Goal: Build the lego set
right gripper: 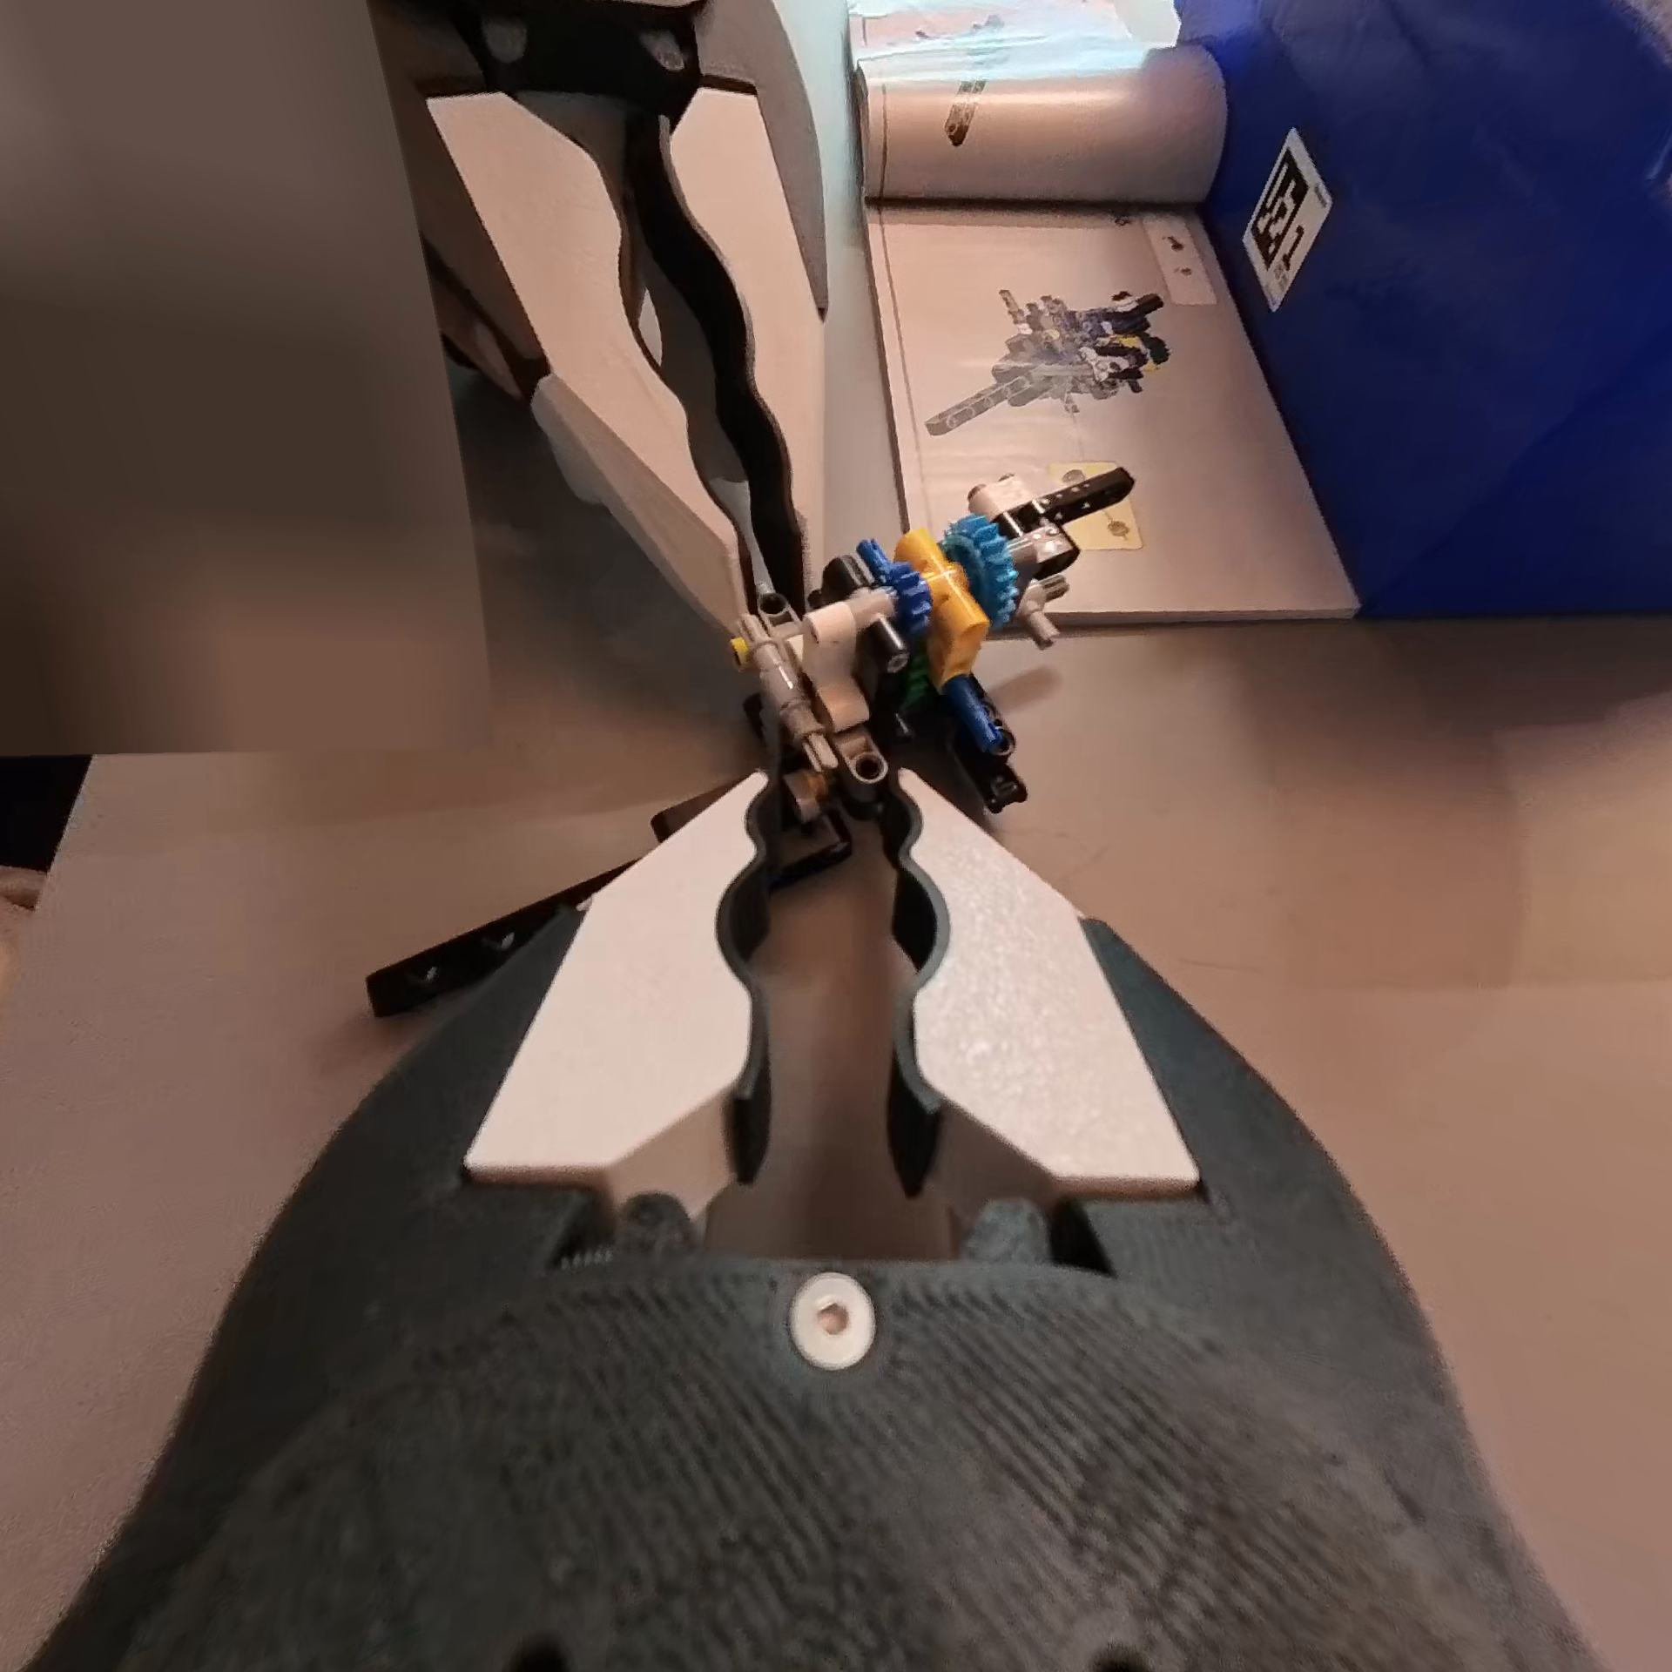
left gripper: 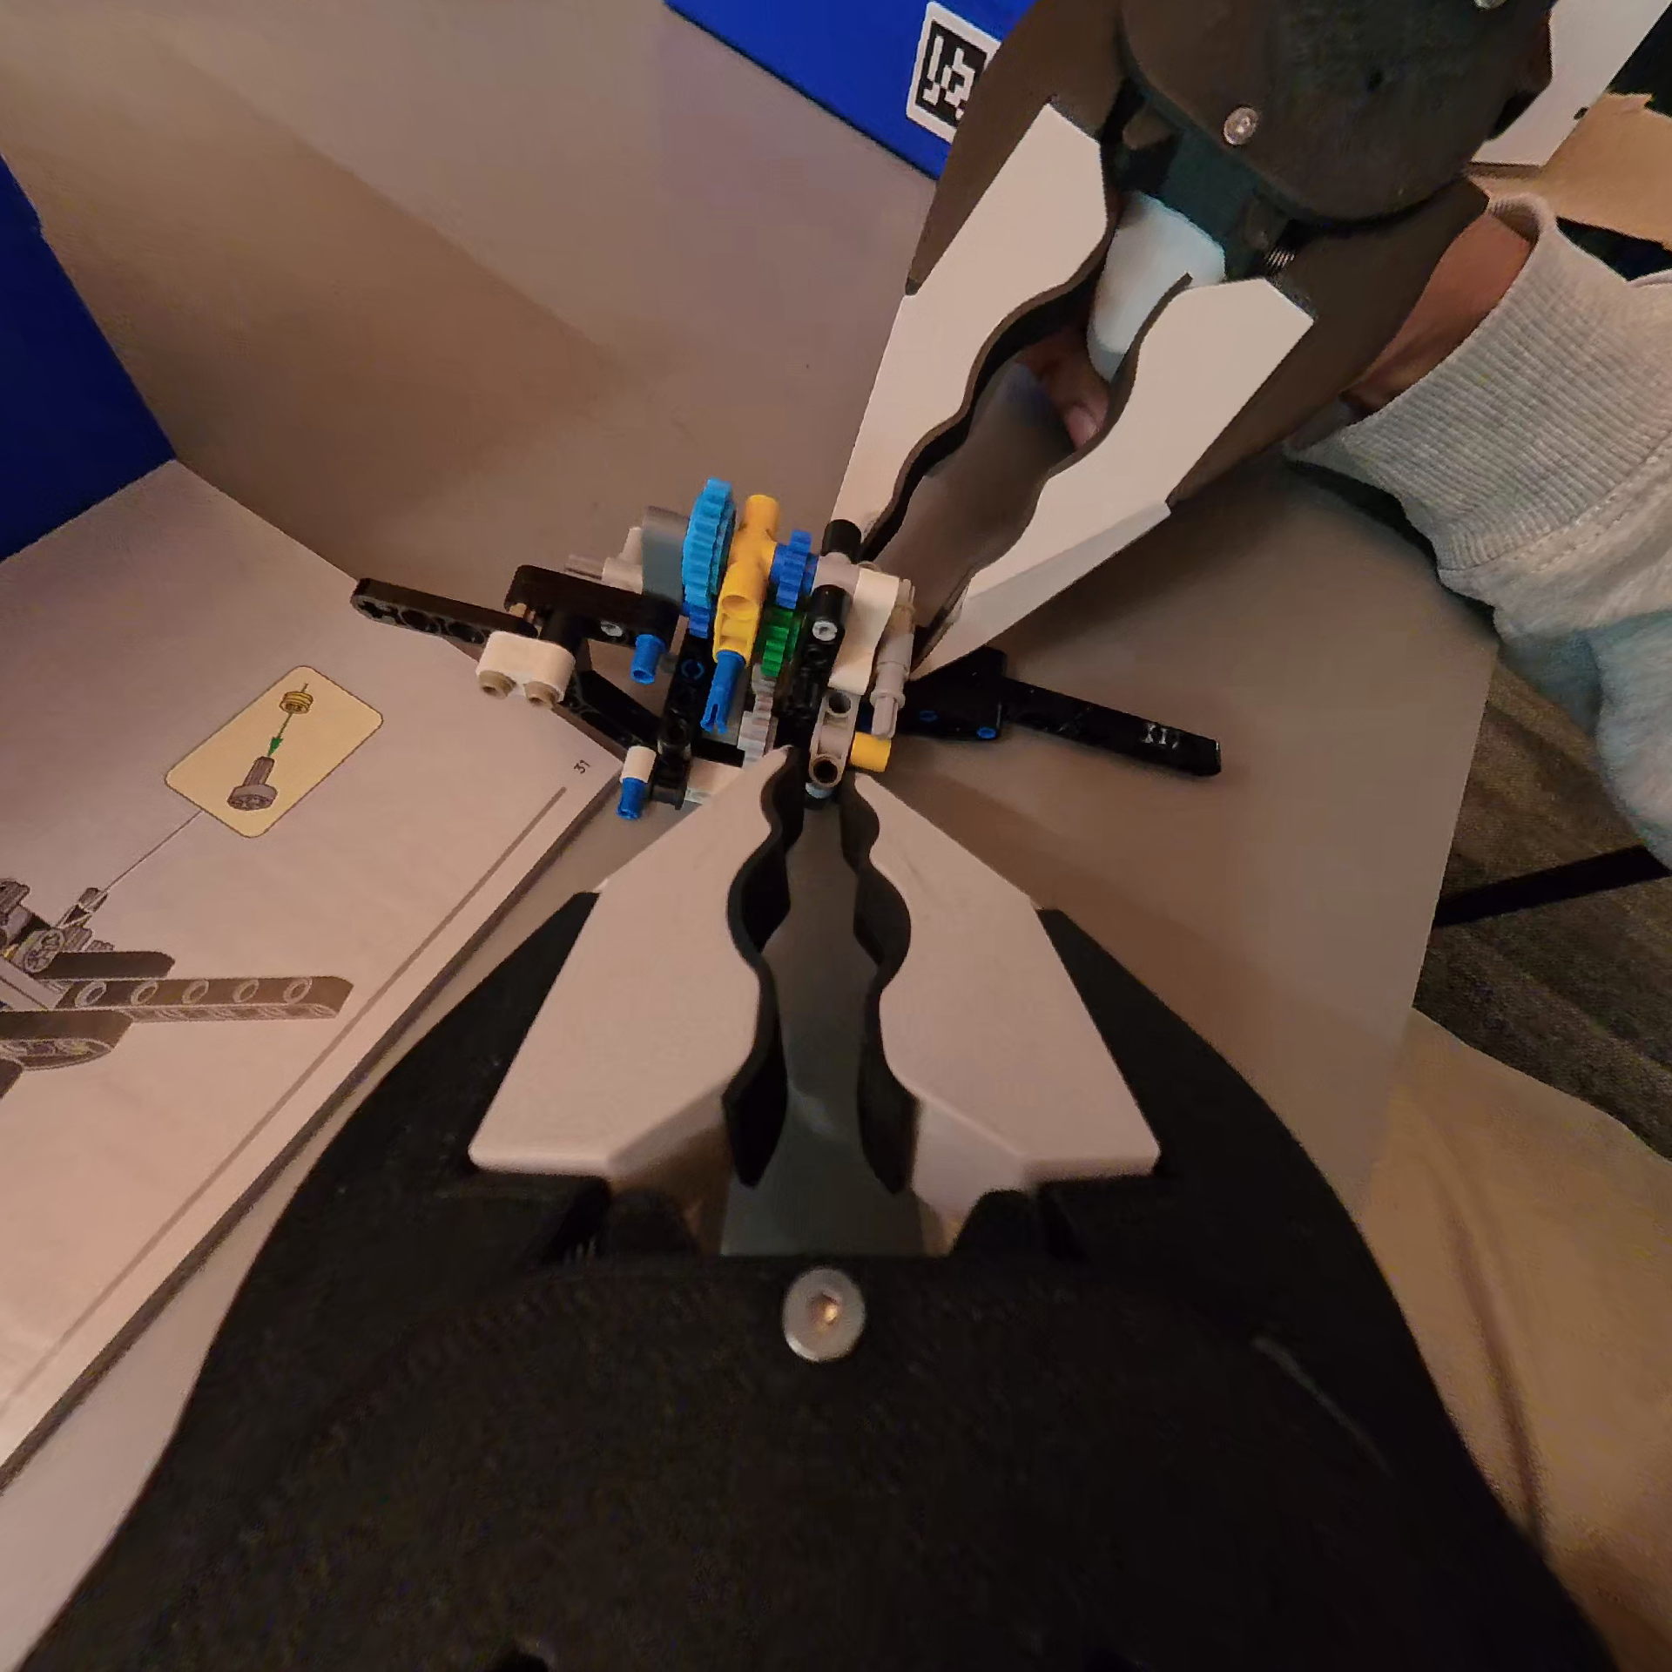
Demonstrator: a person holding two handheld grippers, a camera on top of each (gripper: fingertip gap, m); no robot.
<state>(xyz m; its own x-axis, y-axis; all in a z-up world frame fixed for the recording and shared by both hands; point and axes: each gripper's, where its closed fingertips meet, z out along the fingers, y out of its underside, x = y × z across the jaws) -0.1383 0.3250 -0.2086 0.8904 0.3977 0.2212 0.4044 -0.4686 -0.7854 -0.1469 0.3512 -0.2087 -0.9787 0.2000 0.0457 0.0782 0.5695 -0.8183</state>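
Lego model (left gripper: 760, 651) lies flat, black beams (left gripper: 1068, 715) running left-right.

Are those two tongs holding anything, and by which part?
Both tongs grip the lego model: the left tongs pinch its near grey-and-black edge, and the right tongs clamp its end by the grey pin.

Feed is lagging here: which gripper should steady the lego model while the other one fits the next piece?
Probably left. The left gripper is nearly shut on the lego model at its near base, a low, central hold. The right gripper pinches the outer end by the grey axle, so it seems easier to release.
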